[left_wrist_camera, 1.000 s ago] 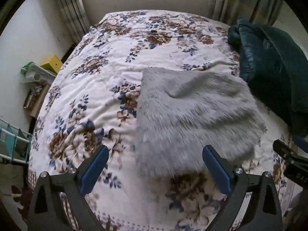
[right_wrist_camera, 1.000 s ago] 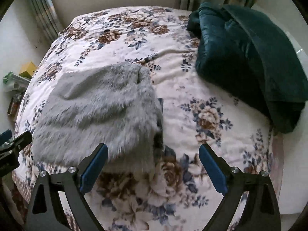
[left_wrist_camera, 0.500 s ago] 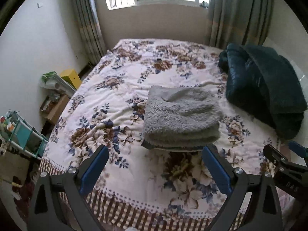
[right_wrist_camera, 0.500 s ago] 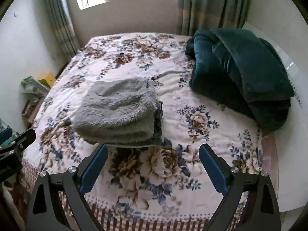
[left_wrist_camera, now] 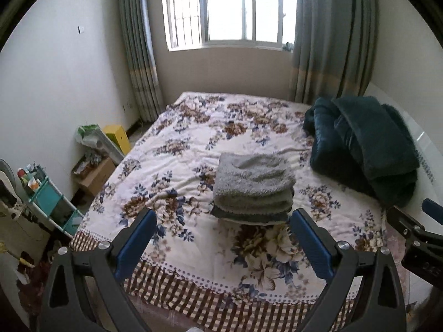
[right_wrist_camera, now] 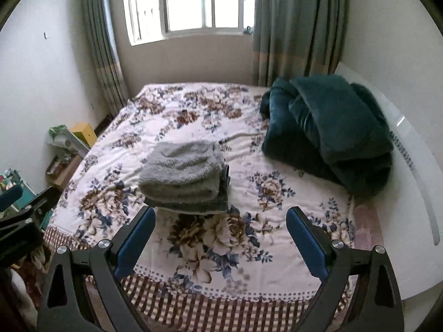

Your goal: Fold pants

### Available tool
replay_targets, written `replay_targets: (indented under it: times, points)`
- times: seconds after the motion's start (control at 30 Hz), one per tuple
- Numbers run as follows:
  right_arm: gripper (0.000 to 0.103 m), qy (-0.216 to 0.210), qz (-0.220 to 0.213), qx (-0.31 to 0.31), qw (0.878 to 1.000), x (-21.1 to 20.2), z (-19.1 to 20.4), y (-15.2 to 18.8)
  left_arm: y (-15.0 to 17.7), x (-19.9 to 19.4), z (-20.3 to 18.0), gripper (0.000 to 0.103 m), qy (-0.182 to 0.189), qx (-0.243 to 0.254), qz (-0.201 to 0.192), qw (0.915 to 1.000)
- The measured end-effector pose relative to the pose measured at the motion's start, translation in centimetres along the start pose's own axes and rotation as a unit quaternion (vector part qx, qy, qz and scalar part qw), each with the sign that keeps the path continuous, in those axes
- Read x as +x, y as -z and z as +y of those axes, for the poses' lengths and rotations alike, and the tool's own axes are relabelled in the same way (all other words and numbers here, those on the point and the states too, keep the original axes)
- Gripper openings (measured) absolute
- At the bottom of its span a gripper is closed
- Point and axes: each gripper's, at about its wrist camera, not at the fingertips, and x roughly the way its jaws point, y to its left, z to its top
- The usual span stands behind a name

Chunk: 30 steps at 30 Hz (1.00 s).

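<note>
Where the folded stack lies: the grey fleece pants [left_wrist_camera: 253, 185] sit folded in a thick, layered stack on the floral bedspread [left_wrist_camera: 177, 166], near the foot of the bed.
Left gripper [left_wrist_camera: 223, 242]: spread wide, nothing between its blue pads, held off the bed's foot; the stack lies ahead of it, well apart.
Right gripper [right_wrist_camera: 218, 239]: likewise wide apart and empty; the stack [right_wrist_camera: 184, 174] lies ahead, toward its left finger.
Beside the pants: a dark green blanket [left_wrist_camera: 365, 149] heaped to the right, apart from them.
Change since a second ago: both grippers have pulled back and tilted up; the window [left_wrist_camera: 227, 8] and curtains [left_wrist_camera: 329, 38] now show.
</note>
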Motion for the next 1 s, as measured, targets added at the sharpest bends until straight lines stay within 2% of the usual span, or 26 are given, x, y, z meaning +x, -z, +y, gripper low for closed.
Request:
replay_targets:
  times: [0.13, 0.3, 0.5, 0.67, 0.77, 1.0]
  points:
    - [0.097, -0.003, -0.028, 0.003, 1.000, -5.5, 0.5, 0.1, 0.2, -3.3, 0.3, 0.099, 0.008, 0.009, -0.021, 0.9997]
    - [0.097, -0.008, -0.045, 0.007, 0.999, -10.3, 1.3, 0.7, 0.3, -6.4, 0.4, 0.099, 0.011, 0.019, -0.041, 0.9989]
    - [0.097, -0.020, -0.052, 0.012, 0.998, -13.4, 2.3, 1.6, 0.7, -7.7, 0.8, 0.099, 0.019, 0.019, -0.048, 0.9985]
    - [0.097, -0.022, -0.052, 0.018, 0.998, -13.5, 2.9, 1.7, 1.1, -7.0, 1.1, 0.100, 0.028, 0.015, -0.037, 0.9988]
    - [0.101, -0.022, -0.053, 0.024, 0.998, -12.6, 2.8, 1.4, 1.1, -6.2, 1.5, 0.103, 0.040, 0.004, -0.031, 0.9987]
    - [0.102, 0.005, -0.052, 0.040, 0.998, -9.2, 2.9, 0.1, 0.5, -3.5, 1.7, 0.103, 0.019, 0.007, -0.025, 0.9995]
